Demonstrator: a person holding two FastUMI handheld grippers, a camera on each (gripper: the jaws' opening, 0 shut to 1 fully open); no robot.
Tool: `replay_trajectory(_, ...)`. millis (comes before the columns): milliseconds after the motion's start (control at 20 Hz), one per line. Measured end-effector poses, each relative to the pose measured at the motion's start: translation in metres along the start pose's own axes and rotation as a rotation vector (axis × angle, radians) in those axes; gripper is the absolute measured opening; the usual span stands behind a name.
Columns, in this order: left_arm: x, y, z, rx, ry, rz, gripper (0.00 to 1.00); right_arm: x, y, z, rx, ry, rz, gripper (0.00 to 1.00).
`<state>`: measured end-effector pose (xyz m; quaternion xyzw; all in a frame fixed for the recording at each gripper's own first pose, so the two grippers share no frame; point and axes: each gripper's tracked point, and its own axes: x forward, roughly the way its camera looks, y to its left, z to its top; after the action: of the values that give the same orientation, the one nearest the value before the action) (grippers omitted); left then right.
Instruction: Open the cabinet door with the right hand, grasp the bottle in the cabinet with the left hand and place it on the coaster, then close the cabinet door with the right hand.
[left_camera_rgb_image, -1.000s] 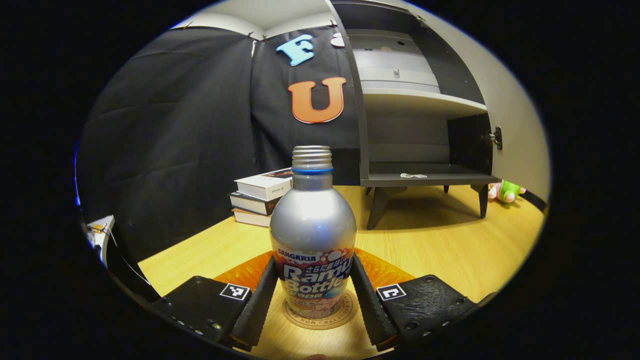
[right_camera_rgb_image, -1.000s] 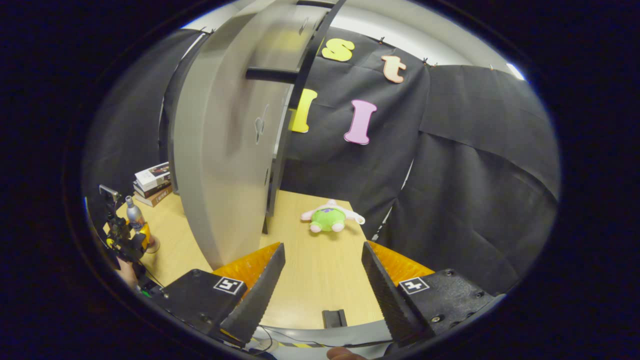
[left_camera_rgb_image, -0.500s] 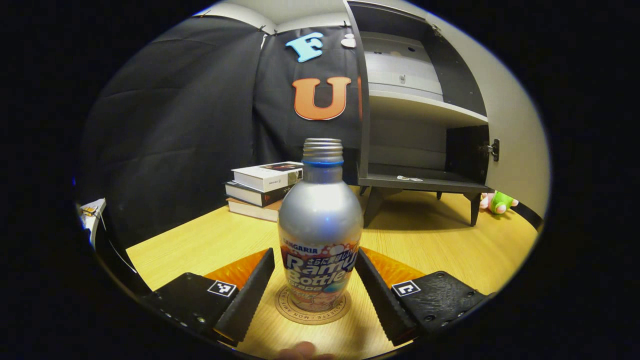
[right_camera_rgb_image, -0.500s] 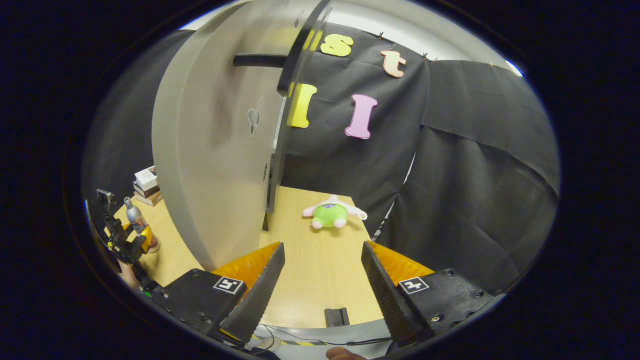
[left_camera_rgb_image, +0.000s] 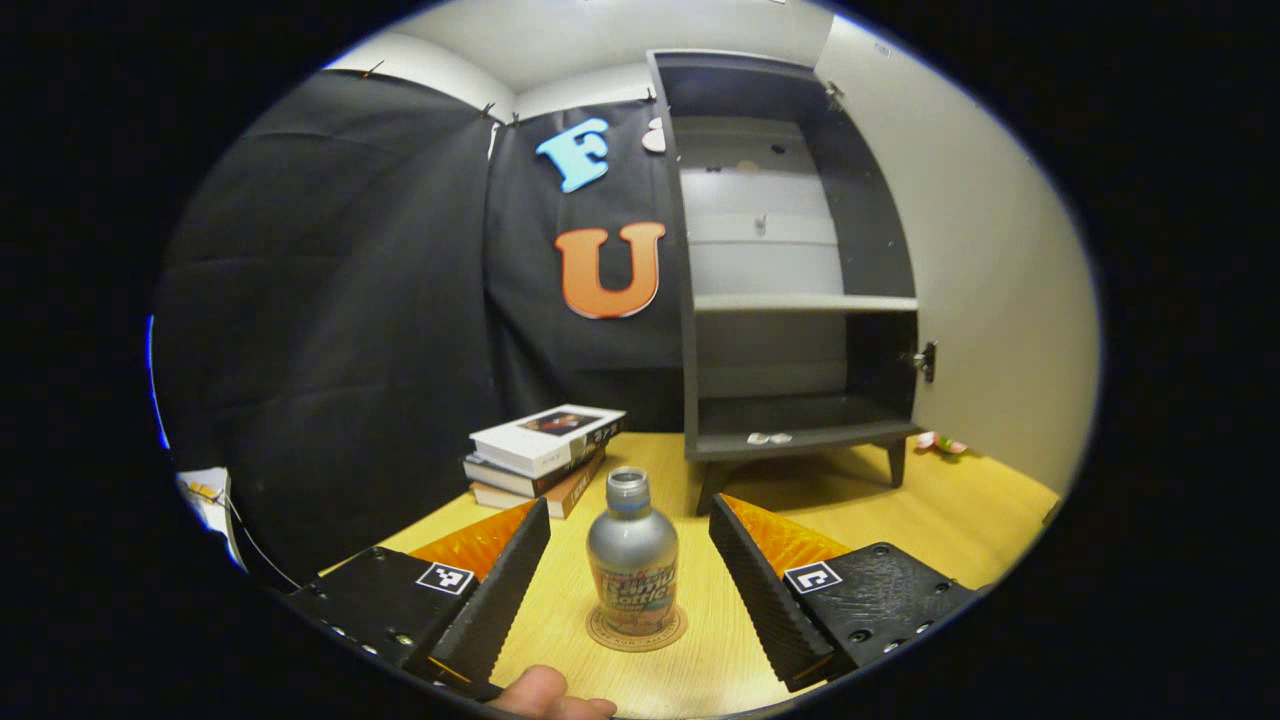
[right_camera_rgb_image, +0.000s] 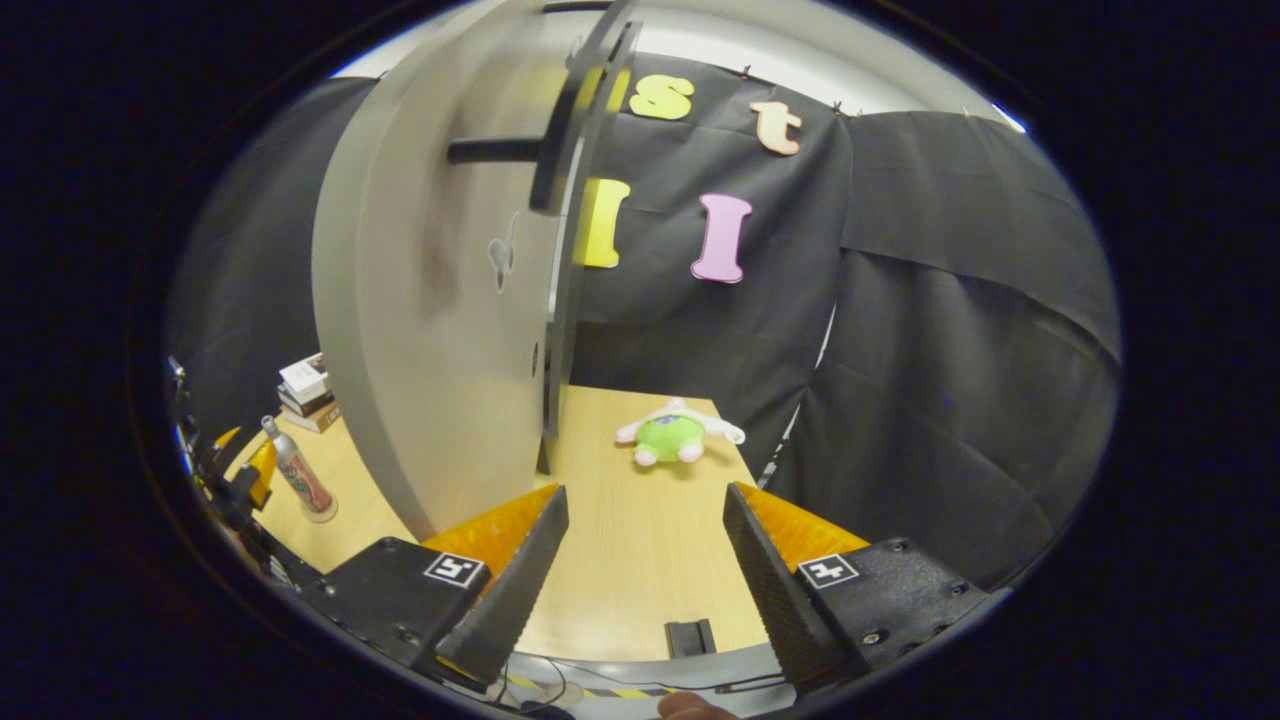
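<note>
Bottle stands upright on the coaster, bottom centre of the left gripper view, so we judge the placing step done. Left gripper is spread wide, fingers well clear on either side of the bottle, gripping nothing.

The step in hand is closing the door. The cabinet sits right of centre in the left gripper view, with the lower shelf bare except for a small scrap we can't identify. In the right gripper view the cabinet door stands open at upper left, with its dark bar handle near the top. Right gripper is wide and empty, low in the frame, apart from the door. We'd next bring it up to the door's face or handle and swing the door shut, keeping clear of the plush toy on the table.

Writing: the bottle label is too small to read here. The stacked books have spine text, also unreadable.
</note>
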<state>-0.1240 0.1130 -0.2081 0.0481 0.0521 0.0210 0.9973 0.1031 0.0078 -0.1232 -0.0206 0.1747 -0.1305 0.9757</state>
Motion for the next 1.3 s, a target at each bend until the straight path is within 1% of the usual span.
replay_trajectory(100, -0.010, -0.009, 0.056, 0.059, -0.080, -0.046, 0.97, 0.000, 0.001, 0.004, 0.037, -0.025, 0.009, 1.00)
replay_trajectory(150, -0.009, -0.017, 0.081, 0.059, -0.112, -0.082, 0.96, -0.003, -0.003, 0.006, 0.047, -0.036, 0.007, 1.00)
replay_trajectory(200, -0.013, -0.026, 0.101, 0.051, -0.139, -0.113, 1.00, -0.008, -0.008, 0.007, 0.059, -0.049, 0.005, 1.00)
replay_trajectory(250, -0.015, -0.033, 0.120, 0.043, -0.152, -0.134, 0.96, -0.014, -0.012, 0.010, 0.077, -0.064, 0.005, 1.00)
replay_trajectory(350, -0.020, -0.054, 0.152, 0.053, -0.152, -0.171, 0.96, -0.020, -0.020, 0.020, 0.121, -0.095, 0.013, 1.00)
replay_trajectory(400, -0.021, -0.062, 0.166, 0.089, -0.141, -0.182, 0.96, -0.020, -0.024, 0.028, 0.142, -0.114, 0.022, 1.00)
replay_trajectory(450, -0.022, -0.070, 0.181, 0.112, -0.146, -0.184, 0.96, -0.018, -0.029, 0.035, 0.162, -0.132, 0.030, 1.00)
replay_trajectory(500, -0.022, -0.079, 0.194, 0.109, -0.145, -0.189, 0.96, -0.018, -0.035, 0.045, 0.181, -0.153, 0.040, 1.00)
replay_trajectory(550, -0.021, -0.089, 0.201, 0.081, -0.140, -0.196, 0.96, -0.014, -0.041, 0.057, 0.198, -0.176, 0.045, 0.99)
replay_trajectory(600, -0.019, -0.100, 0.207, 0.040, -0.129, -0.207, 0.96, -0.012, -0.046, 0.070, 0.217, -0.200, 0.054, 1.00)
replay_trajectory(700, -0.017, -0.113, 0.221, -0.023, -0.094, -0.215, 0.96, -0.008, -0.048, 0.093, 0.235, -0.246, 0.101, 1.00)
replay_trajectory(800, -0.012, -0.106, 0.239, -0.049, -0.086, -0.158, 0.96, -0.004, -0.049, 0.111, 0.222, -0.280, 0.154, 0.98)
replay_trajectory(850, -0.010, -0.102, 0.240, -0.063, -0.073, -0.129, 0.96, -0.004, -0.048, 0.117, 0.219, -0.295, 0.184, 0.98)
replay_trajectory(900, -0.009, -0.101, 0.237, -0.079, -0.053, -0.110, 0.96, -0.005, -0.042, 0.123, 0.223, -0.310, 0.221, 0.96)
replay_trajectory(950, -0.007, -0.099, 0.234, -0.091, -0.038, -0.094, 0.96, -0.005, -0.036, 0.127, 0.230, -0.324, 0.260, 0.98)
replay_trajectory(1050, -0.009, -0.089, 0.230, -0.096, -0.011, -0.053, 0.96, -0.008, -0.023, 0.130, 0.242, -0.322, 0.314, 0.98)
replay_trajectory(1150, -0.011, -0.089, 0.233, -0.069, -0.016, -0.060, 0.96, -0.006, -0.025, 0.129, 0.261, -0.314, 0.301, 0.97)
replay_trajectory(1200, -0.010, -0.089, 0.237, -0.047, -0.030, -0.070, 0.96, -0.007, -0.024, 0.127, 0.282, -0.303, 0.292, 0.94)
replay_trajectory(1250, -0.008, -0.091, 0.239, -0.035, -0.047, -0.092, 0.96, -0.008, -0.026, 0.126, 0.305, -0.300, 0.276, 0.94)
replay_trajectory(1300, -0.007, -0.094, 0.239, -0.028, -0.059, -0.113, 0.96, -0.011, -0.028, 0.126, 0.321, -0.302, 0.252, 0.97)
